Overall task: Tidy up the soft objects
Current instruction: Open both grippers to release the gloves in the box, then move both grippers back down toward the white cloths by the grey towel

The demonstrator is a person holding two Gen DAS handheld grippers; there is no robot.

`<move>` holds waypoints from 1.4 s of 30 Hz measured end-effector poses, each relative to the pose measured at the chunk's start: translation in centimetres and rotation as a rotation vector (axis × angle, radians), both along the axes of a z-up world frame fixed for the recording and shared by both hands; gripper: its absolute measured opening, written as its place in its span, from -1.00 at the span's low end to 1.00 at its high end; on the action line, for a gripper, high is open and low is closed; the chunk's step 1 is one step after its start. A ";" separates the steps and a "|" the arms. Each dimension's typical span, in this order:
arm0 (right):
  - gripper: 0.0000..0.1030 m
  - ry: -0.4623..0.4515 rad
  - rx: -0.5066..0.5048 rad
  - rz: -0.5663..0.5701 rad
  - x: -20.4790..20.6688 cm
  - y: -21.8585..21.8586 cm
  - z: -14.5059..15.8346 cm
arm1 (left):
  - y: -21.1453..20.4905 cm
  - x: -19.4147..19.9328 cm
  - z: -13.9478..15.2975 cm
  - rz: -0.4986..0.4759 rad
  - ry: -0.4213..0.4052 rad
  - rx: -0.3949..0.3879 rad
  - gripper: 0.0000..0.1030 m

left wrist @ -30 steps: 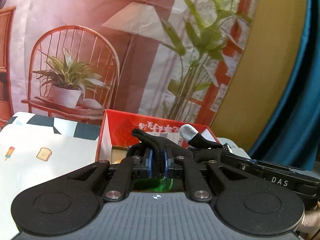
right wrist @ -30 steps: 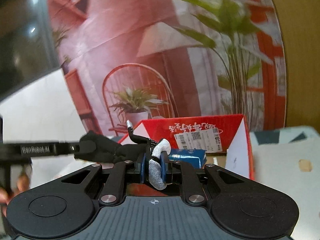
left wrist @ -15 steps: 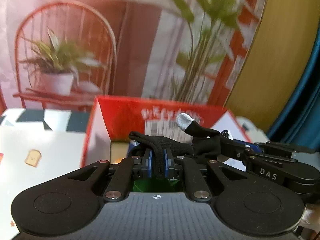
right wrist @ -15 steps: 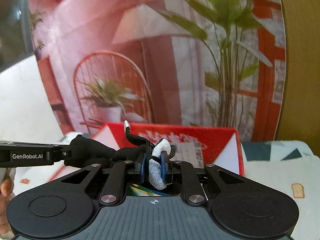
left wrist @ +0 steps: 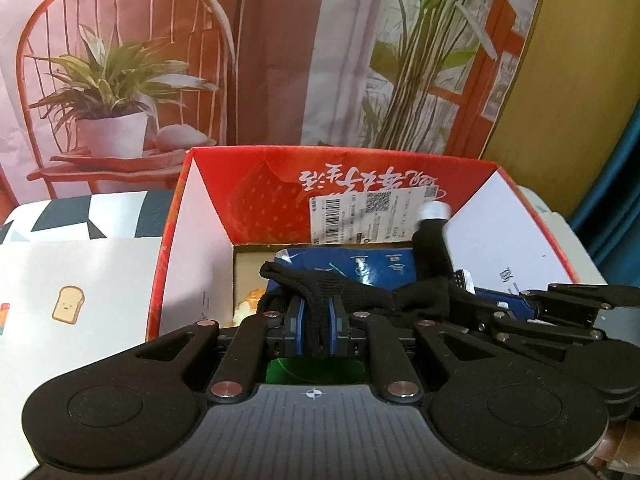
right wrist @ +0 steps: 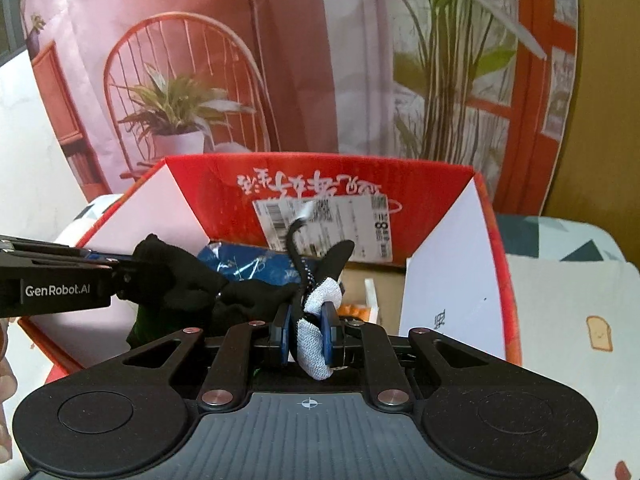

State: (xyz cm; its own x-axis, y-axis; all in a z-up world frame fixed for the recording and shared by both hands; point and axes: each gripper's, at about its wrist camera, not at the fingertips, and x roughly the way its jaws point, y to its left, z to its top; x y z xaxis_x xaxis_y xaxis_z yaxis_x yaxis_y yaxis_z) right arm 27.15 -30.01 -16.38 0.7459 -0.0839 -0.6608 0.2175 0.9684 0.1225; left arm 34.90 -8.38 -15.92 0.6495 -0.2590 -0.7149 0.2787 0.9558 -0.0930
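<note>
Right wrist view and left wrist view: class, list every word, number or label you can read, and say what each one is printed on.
"GenRobot.AI": on the side of the left gripper.
"8": on the white shipping label stuck to the red box; its remaining print and barcode are too small to read.
White brush script on the red box's inner wall: upside down, not readable.
Blue packet inside the box: print too small.

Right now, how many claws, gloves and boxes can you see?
Claws: 2, the left claw and the right claw, both shut on the glove.
Gloves: 1, the black glove with silvery fingertips, stretched between them.
Boxes: 1, the open red box.
Total: 4
</note>
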 end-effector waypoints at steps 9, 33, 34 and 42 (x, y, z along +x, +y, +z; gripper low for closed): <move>-0.65 0.028 -0.016 -0.018 -0.2 0.4 -0.5 | 0.2 -0.5 0.4 -0.009 -0.003 -0.009 -0.70; 0.07 -0.314 -0.055 0.017 -12.8 3.8 3.8 | 5.5 -15.1 3.9 -0.016 -0.253 -0.052 -0.02; 0.07 -0.323 -0.057 0.016 -13.4 4.2 3.7 | 5.7 -15.9 3.5 -0.012 -0.258 -0.049 -0.02; 0.07 -0.374 -0.074 0.035 -18.1 7.0 2.2 | 7.3 -19.7 0.8 0.036 -0.227 -0.097 -0.02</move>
